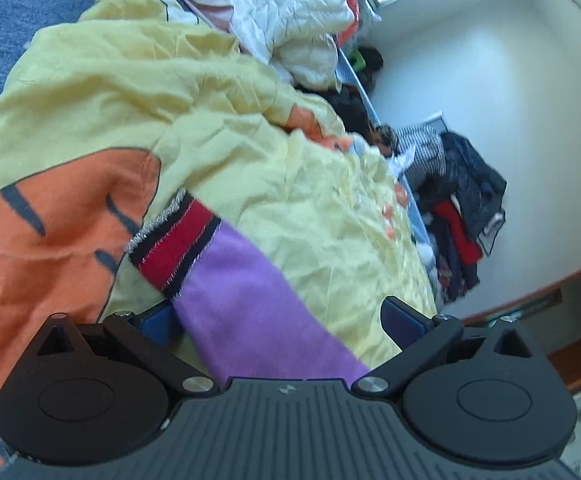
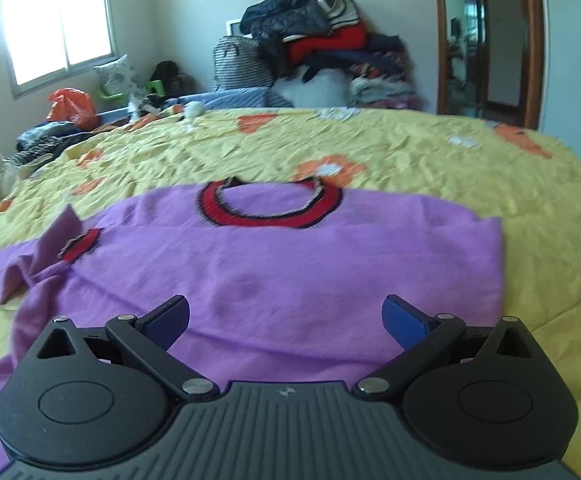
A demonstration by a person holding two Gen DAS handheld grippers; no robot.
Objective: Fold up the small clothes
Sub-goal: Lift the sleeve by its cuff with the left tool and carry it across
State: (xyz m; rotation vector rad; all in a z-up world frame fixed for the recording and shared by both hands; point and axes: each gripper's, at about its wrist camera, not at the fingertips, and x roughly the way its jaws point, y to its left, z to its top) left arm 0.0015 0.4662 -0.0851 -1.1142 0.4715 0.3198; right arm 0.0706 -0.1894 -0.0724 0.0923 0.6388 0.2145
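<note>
Purple sweater (image 2: 290, 256) on the yellow bedspread (image 2: 410, 148)

Right gripper (image 2: 286, 322) spread above its body; left gripper (image 1: 278, 320) spread, sleeve with red cuff (image 1: 178, 240) between its fingers.

Purple sweater (image 2: 282, 264) with red, black-edged collar (image 2: 270, 204); yellow bedspread (image 2: 410, 152) with orange flower print.

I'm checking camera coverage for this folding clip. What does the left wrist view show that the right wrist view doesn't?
Only the left wrist view shows the sleeve close up, running between the open left gripper, and the white quilt. Only the right wrist view shows the whole purple sweater, its collar, and the open right gripper. Both show the yellow bedspread and the clothes pile.
</note>
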